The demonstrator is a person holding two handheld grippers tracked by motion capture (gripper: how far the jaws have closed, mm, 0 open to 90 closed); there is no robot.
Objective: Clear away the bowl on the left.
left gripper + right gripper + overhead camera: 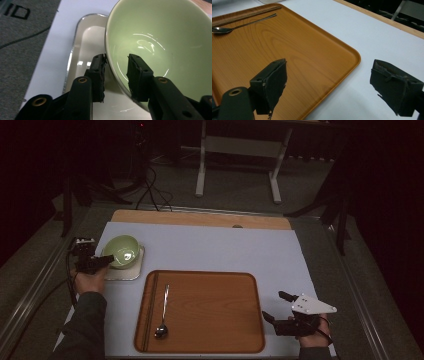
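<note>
Bowl [160, 45], pale green and empty, sits on a small metal tray [82, 42] at the bench's far left. The left claw [116, 72] straddles its near rim, one jaw outside and one inside, not visibly pinching yet; this looks like the grasping step. Next the jaws should close, then lift. The right claw [329, 87] hangs spread wide over the wooden tray's [287, 50] corner.

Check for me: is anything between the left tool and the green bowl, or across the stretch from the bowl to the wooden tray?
Nothing visible. The left tool already straddles the green bowl rim, one jaw inside, one outside. Bare mat lies between it and the wooden tray; the spoon lies near the tray's left edge.
</note>
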